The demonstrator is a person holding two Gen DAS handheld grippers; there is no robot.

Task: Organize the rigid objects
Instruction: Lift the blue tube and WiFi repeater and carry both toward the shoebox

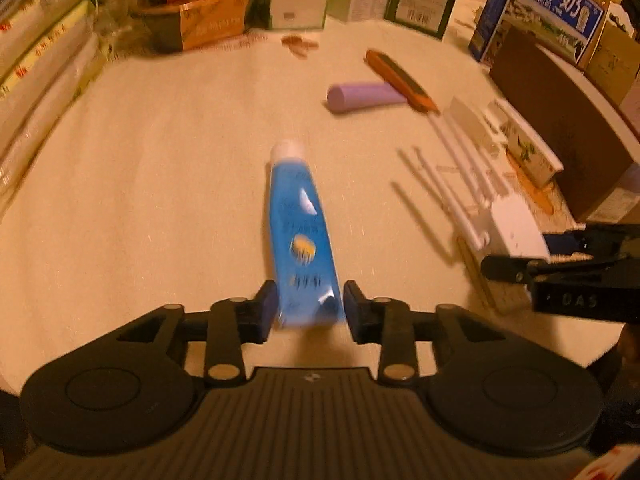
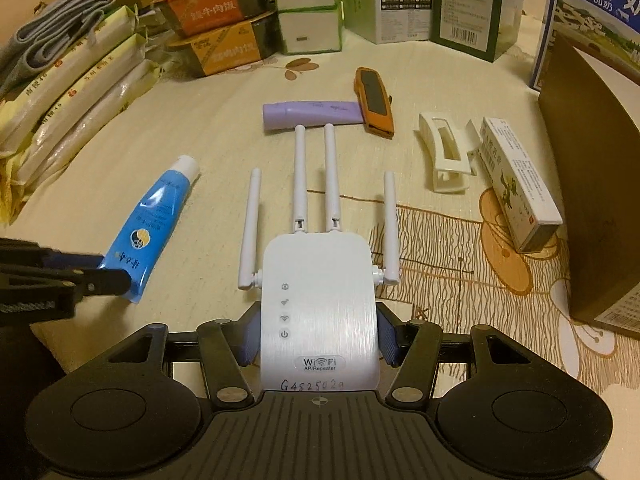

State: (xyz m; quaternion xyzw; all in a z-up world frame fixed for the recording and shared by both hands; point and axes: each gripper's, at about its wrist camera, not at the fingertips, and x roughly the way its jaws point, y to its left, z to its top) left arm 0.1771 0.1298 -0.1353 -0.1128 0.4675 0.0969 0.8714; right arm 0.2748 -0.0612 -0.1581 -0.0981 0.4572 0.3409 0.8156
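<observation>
Left tool [image 1: 310,304] parted around blue tube [image 1: 302,232]; right tool [image 2: 318,336] grips repeater [image 2: 320,312].

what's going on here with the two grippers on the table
A person is sorting small items on a cloth-covered table with two handheld grippers. The right gripper is shut on a white wifi repeater. The left gripper has its jaws open around the tail of a blue tube, which lies on the cloth. A purple tube lies farther back.
</observation>
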